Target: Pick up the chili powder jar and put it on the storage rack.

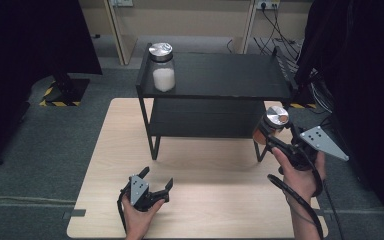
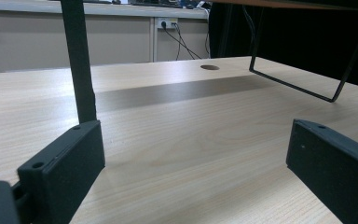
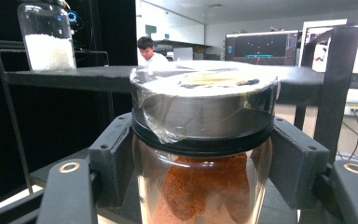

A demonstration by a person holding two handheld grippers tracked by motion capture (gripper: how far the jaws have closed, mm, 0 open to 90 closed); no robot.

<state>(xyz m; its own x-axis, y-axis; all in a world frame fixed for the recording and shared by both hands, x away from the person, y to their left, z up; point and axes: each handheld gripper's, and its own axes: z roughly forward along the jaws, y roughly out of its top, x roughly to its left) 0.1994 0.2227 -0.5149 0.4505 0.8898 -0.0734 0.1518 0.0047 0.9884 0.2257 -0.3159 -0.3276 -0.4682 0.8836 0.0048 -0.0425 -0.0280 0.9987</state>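
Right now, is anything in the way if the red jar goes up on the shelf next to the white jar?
Nothing visible is. The right tongs hold the red jar beside the shelf's right end. The top is bare except the white jar at its left.

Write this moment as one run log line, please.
right gripper: shut on glass jar of red-orange powder, beside black two-tier shelf | left gripper: open, low over table | glass jar of white grains: on shelf top

A lab or test room: grey carpet, hazard-striped tape at far left, cables trailing from wall sockets, monitors glowing beyond (a person sits there).
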